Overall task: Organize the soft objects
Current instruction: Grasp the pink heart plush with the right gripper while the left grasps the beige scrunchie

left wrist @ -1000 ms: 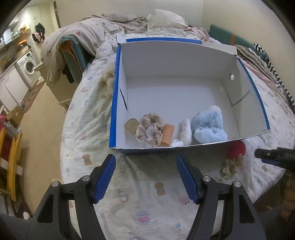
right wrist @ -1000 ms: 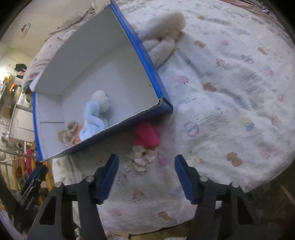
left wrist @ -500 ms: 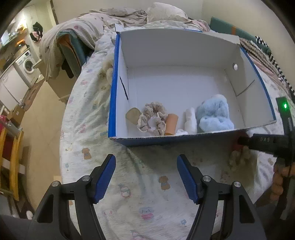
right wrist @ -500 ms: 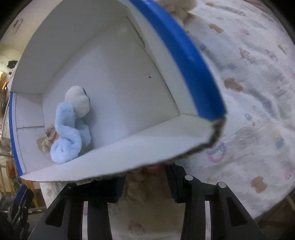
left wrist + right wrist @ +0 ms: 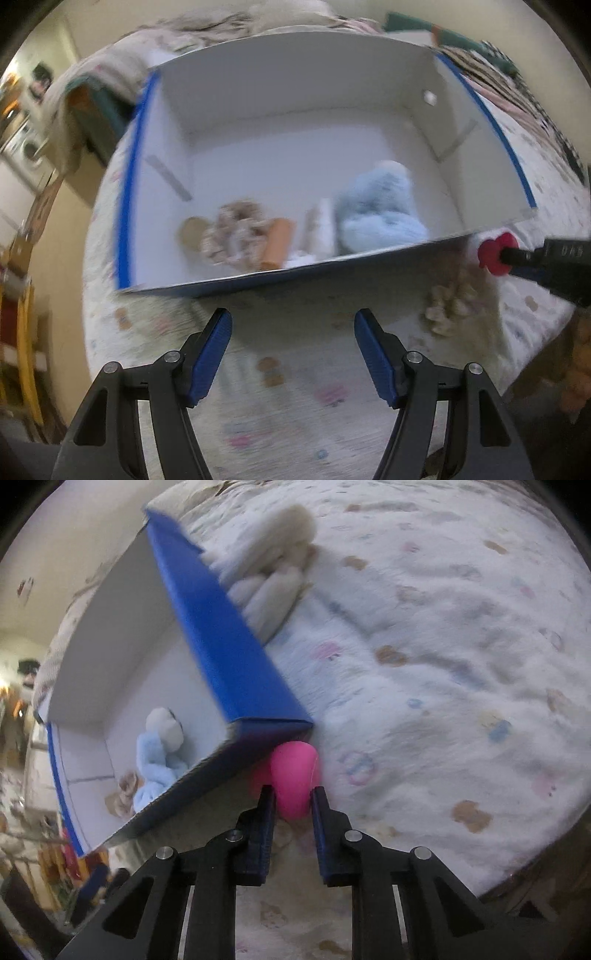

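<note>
Right wrist view: the right gripper (image 5: 293, 803) fingers have just been closing and now pinch the pink soft toy (image 5: 293, 775), which points toward 12 o'clock against the box (image 5: 229, 657) corner on the bed (image 5: 443, 664). Left gripper (image 5: 291, 354) hangs half-open, empty, farther off.

Blue-edged white box (image 5: 295, 110), pale-blue plush (image 5: 376, 210), pink soft toy (image 5: 293, 775)

Printed bedspread (image 5: 295, 424) under box (image 5: 229, 280), scrunchie (image 5: 447, 310), plush (image 5: 273, 587).
</note>
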{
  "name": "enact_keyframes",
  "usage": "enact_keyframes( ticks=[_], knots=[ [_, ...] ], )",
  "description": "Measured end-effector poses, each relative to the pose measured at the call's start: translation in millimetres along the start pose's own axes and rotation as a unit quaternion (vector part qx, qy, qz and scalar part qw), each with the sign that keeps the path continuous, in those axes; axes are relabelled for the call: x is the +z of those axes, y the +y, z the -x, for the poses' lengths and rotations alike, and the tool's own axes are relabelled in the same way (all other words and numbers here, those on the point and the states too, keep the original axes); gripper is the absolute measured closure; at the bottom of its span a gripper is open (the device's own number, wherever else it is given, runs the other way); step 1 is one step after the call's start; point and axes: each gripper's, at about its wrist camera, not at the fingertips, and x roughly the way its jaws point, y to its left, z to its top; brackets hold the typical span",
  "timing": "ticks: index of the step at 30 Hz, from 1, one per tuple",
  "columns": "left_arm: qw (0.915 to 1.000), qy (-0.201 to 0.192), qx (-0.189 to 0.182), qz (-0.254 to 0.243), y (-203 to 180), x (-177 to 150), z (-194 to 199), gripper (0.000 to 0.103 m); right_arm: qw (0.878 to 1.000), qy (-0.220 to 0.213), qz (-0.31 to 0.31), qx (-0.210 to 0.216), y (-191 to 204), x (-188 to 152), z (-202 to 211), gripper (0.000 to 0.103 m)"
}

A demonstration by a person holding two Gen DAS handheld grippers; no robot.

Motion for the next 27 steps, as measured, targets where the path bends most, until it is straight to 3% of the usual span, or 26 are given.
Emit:
enact_keyframes(
  ticks=[3,12,17,18,19,20,23,27],
  knots=[
    [0.9993,0.004,-0.017,-0.034,-27,1,-6,0.037,1.000,-0.003,-0.006,0.010,-4,-2,2,0.082],
    [0.9945,0.037,-0.079,-0.058,-101,8,-32,0.037,0.999,-0.007,-0.025,0.021,-20,12,14,0.082],
    [0.9927,0.067,-0.078,-0.063,-131,15,-63,0.037,0.999,-0.009,-0.033,0.029,-24,15,18,0.082],
    [0.9923,0.068,-0.079,-0.067,-135,17,-67,0.041,0.999,-0.007,-0.033,0.031,-25,15,17,0.082],
    [0.9925,0.067,-0.073,-0.072,-137,18,-71,0.064,0.999,-0.005,-0.034,0.032,-25,16,17,0.082],
    [0.9925,0.072,-0.068,-0.072,-137,21,-77,0.078,0.999,-0.004,-0.034,0.034,-25,16,17,0.082],
    [0.9888,0.103,-0.102,-0.034,-128,24,-89,0.088,0.999,0.004,-0.031,0.040,-22,16,14,0.082],
    [0.9924,0.087,-0.084,-0.023,-118,24,-74,0.090,0.998,0.013,-0.031,0.053,-21,14,15,0.082]
  ],
)
